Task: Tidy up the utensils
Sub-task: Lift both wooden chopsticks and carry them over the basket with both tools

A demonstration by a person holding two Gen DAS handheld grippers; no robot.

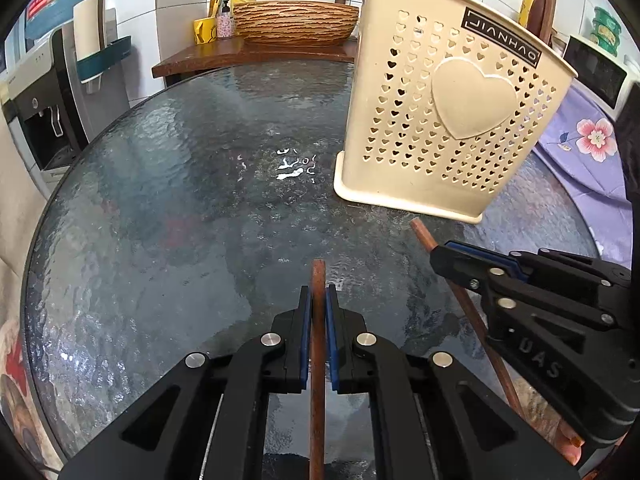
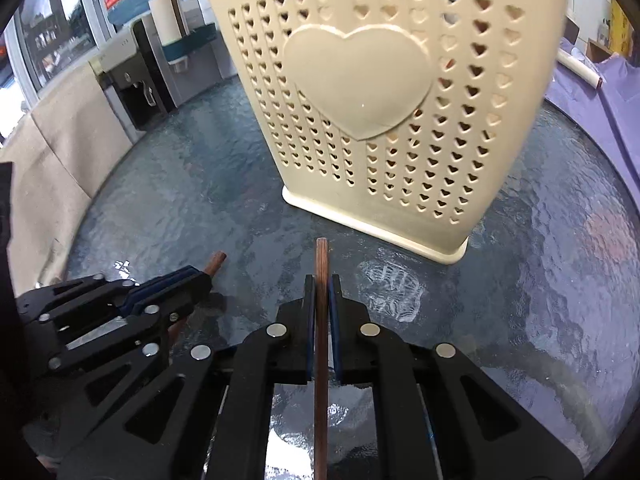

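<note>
Left wrist view: left gripper (image 1: 319, 294) clamps a brown wooden chopstick (image 1: 318, 360); right gripper (image 2: 321, 284) clamps another brown wooden stick (image 2: 321, 320), both low over the round glass table (image 1: 160, 200), near the cream perforated plastic holder (image 1: 452, 108).

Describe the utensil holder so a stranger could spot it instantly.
On the round dark glass table, look toward the far right side. The utensil holder stands upright there: a tall cream plastic basket punched with small heart-shaped holes, bearing one big raised heart and a black label near its rim.

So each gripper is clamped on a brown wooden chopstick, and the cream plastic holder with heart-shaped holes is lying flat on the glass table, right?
Not quite. The cream plastic holder with heart-shaped holes stands upright on the glass table, as the right wrist view shows. The rest holds: the left gripper and right gripper each clamp a brown wooden chopstick.
</note>
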